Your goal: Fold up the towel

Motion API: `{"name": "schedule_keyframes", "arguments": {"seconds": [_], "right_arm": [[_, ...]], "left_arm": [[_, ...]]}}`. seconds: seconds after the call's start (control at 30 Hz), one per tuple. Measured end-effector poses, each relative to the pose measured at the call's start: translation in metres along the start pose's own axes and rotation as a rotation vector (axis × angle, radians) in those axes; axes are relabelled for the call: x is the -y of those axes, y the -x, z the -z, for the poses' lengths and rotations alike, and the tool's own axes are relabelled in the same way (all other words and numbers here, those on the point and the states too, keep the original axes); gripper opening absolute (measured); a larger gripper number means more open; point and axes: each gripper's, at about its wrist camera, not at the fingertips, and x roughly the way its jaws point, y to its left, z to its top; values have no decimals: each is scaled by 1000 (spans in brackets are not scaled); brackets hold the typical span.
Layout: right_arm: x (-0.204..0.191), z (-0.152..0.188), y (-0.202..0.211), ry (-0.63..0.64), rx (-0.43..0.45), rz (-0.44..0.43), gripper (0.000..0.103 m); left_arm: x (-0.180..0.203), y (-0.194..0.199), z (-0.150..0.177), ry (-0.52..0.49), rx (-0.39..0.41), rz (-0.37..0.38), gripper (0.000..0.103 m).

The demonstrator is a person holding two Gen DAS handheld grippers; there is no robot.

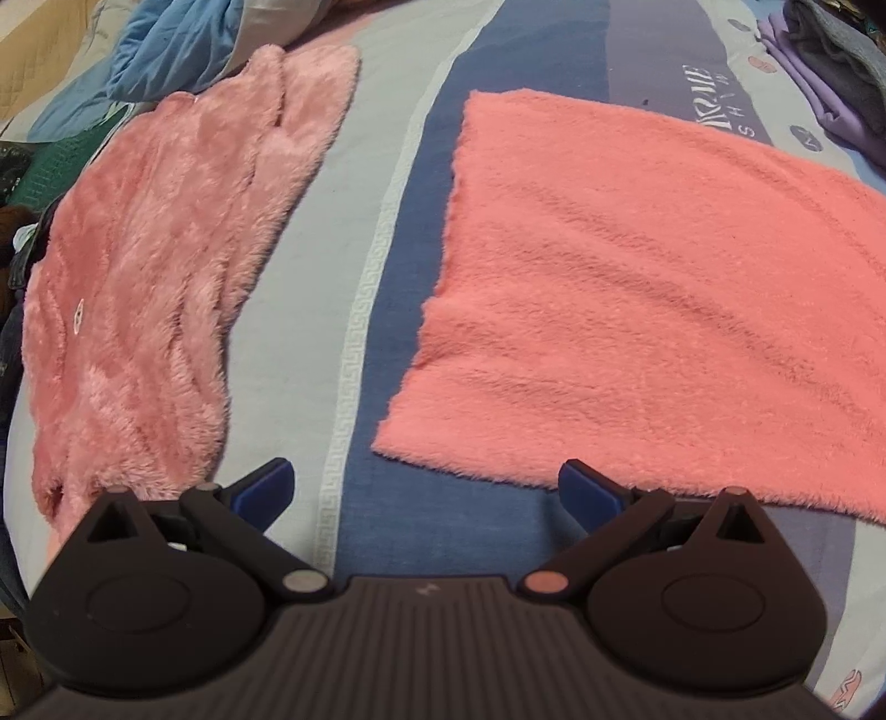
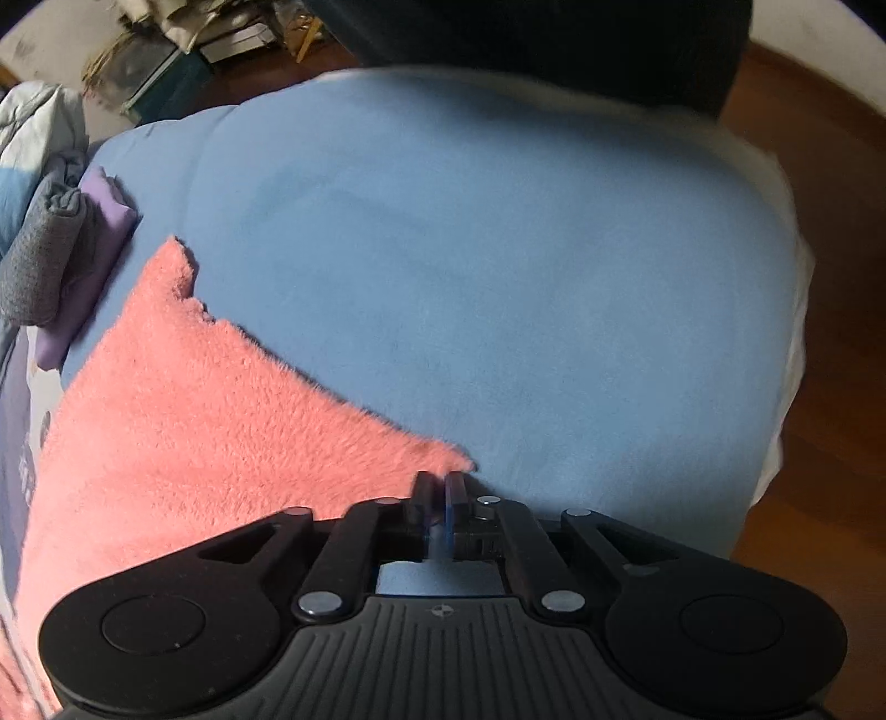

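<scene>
A coral-pink fluffy towel [image 1: 653, 288] lies flat on the bed, spread to the right in the left wrist view. My left gripper [image 1: 426, 487] is open and hovers just short of the towel's near left corner [image 1: 387, 437], with only the striped sheet between its blue fingertips. In the right wrist view the same towel [image 2: 210, 421] runs off to the left. My right gripper [image 2: 438, 482] is shut, its fingers pressed together on the towel's near right corner [image 2: 459, 462], which lies on the blue sheet.
A second, paler pink fluffy cloth [image 1: 166, 266] lies left of the towel. Folded purple and grey clothes [image 1: 825, 72] sit beyond the towel, also visible as a pile [image 2: 61, 255]. Blue bedding [image 1: 166, 50] is bunched at the back. The bed edge and wooden floor [image 2: 830, 387] are to the right.
</scene>
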Motion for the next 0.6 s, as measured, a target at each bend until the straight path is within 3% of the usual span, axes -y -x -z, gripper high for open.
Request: {"name": "schedule_keyframes", "arguments": {"seconds": [0.17, 0.33, 0.5, 0.6], "right_arm": [[-12, -11, 29, 121, 112, 41, 18], [-75, -30, 26, 414, 139, -95, 25], [-160, -56, -8, 752, 190, -171, 28], [-189, -95, -43, 774, 152, -183, 28]], "left_arm": [[0, 7, 3, -27, 15, 25, 102], [32, 27, 8, -182, 82, 104, 103], [71, 46, 9, -295, 138, 163, 103], [88, 54, 8, -317, 151, 192, 103]]}}
